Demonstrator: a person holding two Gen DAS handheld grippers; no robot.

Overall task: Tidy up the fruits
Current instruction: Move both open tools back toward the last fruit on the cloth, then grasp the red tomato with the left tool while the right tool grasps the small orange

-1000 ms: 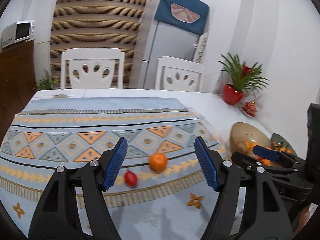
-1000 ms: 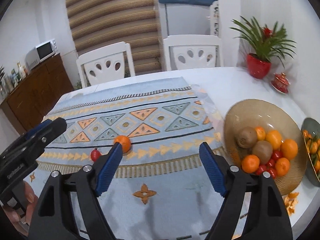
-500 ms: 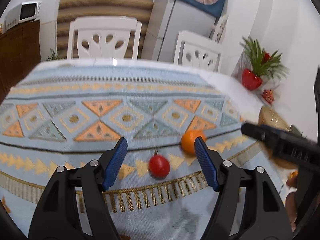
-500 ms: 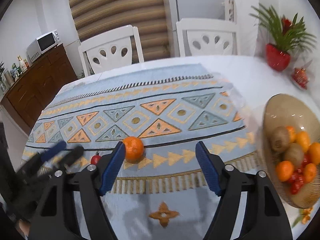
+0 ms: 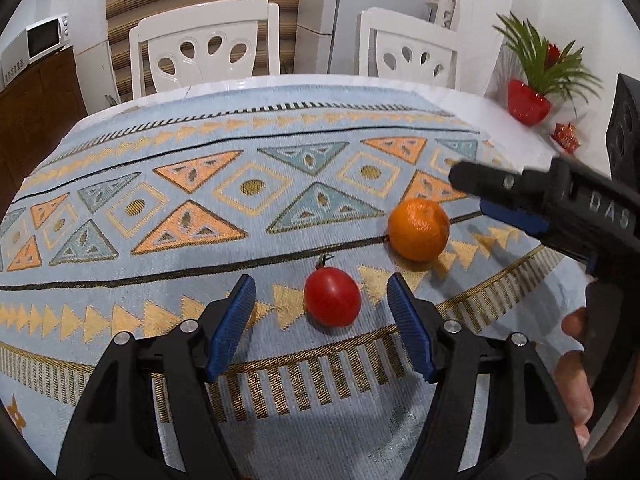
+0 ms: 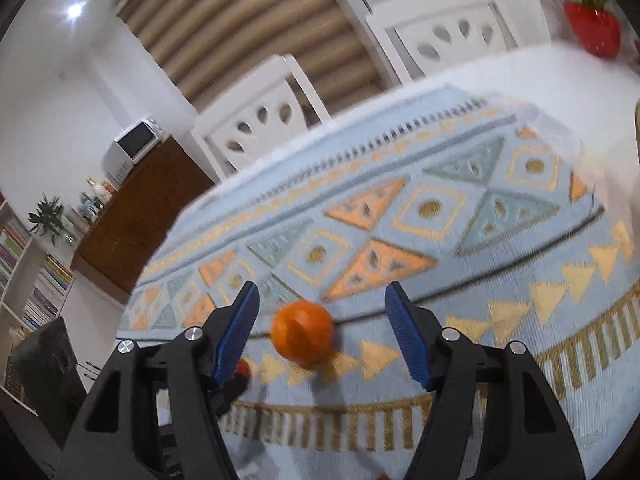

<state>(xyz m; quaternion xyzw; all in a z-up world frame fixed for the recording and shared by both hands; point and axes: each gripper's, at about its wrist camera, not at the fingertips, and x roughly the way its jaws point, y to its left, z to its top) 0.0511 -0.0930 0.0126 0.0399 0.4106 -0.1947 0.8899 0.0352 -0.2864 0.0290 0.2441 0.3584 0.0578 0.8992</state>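
Note:
A small red tomato with a green stem lies on the patterned blue tablecloth. My left gripper stands open around it, a blue pad on each side, not touching. An orange mandarin rests just right of and beyond the tomato. In the right wrist view the mandarin sits between the fingers of my open right gripper, closer to the left pad, and the tomato peeks out behind the left finger. From the right of the left wrist view the right gripper reaches in beside the mandarin.
Two white chairs stand at the table's far side. A red pot with a green plant and a small red jar sit at the far right. A brown sideboard with a microwave is on the left. A hand holds the right gripper.
Both grippers have moved forward and down toward the fruit. The tomato now lies between the left pads and the mandarin between the right pads. The fruit bowl has left both views.

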